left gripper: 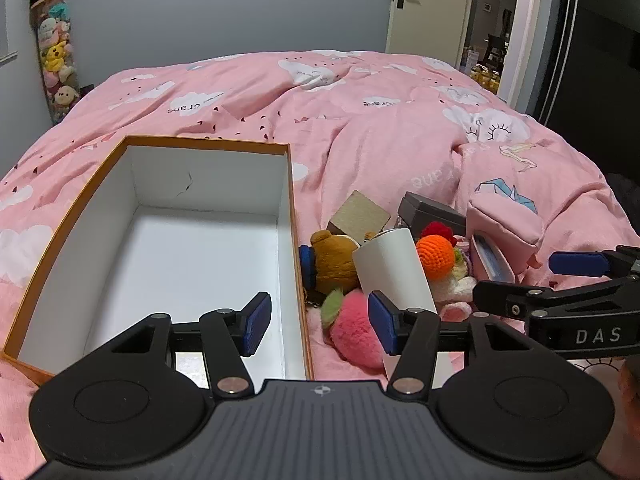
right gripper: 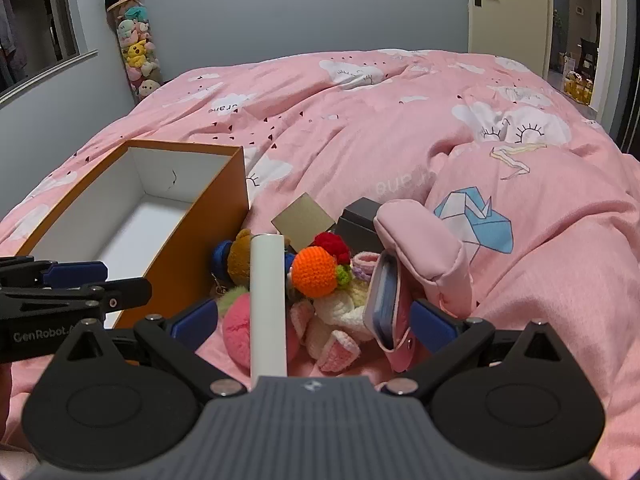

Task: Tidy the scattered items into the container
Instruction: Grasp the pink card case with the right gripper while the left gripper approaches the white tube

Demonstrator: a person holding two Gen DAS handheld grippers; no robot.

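While the pink bedspread (left gripper: 360, 92) stretches away beyond both claws, the orange container (left gripper: 298, 216), white inside and with nothing in it, lies under and ahead of the left gripper (left gripper: 320, 322), whose blue pads are spread apart over the box's right wall and pinch nothing. To the right of that claw the scattered items lie heaped just beside the container: a pink pouch (right gripper: 424, 248) ahead of the right gripper's right finger, a white tube (right gripper: 268, 300) running up between the spread fingers of the right gripper (right gripper: 316, 324), untouched by either pad, a pink plush fruit (left gripper: 352, 328) beside it, a brown plush bear (left gripper: 336, 260) farther ahead, an orange crochet ball (right gripper: 314, 272), and a dark box (left gripper: 434, 214) behind.
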